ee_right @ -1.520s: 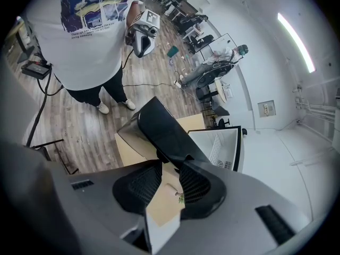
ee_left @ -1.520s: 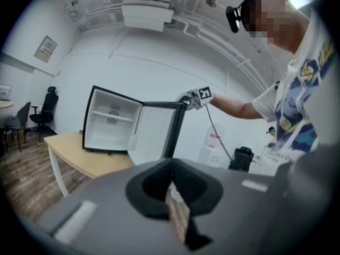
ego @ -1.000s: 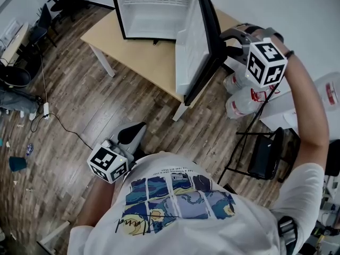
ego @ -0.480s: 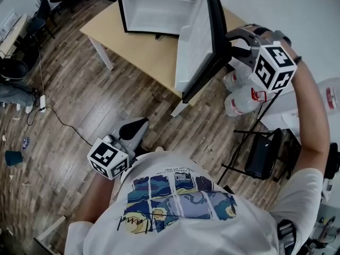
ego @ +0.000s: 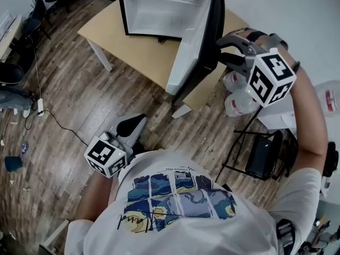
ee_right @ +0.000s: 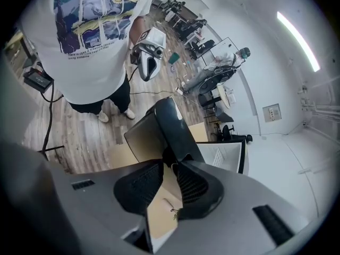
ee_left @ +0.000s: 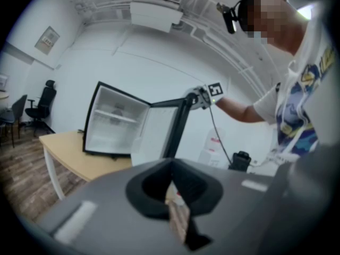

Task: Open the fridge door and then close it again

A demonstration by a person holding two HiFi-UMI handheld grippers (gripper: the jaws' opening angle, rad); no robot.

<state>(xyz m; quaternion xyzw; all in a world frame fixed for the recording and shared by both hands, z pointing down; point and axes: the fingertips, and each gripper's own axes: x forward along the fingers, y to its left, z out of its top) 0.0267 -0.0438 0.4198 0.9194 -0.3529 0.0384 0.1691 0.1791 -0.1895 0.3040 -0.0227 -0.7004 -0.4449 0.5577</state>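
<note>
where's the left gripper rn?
Head view, lower left: the left gripper hangs at the person's left side above the wood floor, well short of the table and the open fridge, touching nothing.

No text legible. T-shirt point(ego: 175, 195): cursive scrawl under painting print, thin print line above, too small to read. White container point(ego: 330, 94), right edge: red label, blurred. Wall poster point(ee_left: 48, 40): unreadable. Cubes on left gripper point(ego: 137, 125), right gripper point(ego: 223, 48): black-white square codes only.

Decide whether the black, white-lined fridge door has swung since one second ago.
Yes. The black fridge door has swung left toward the white-lined fridge cabinet, uncovering tan tabletop on its right.
</note>
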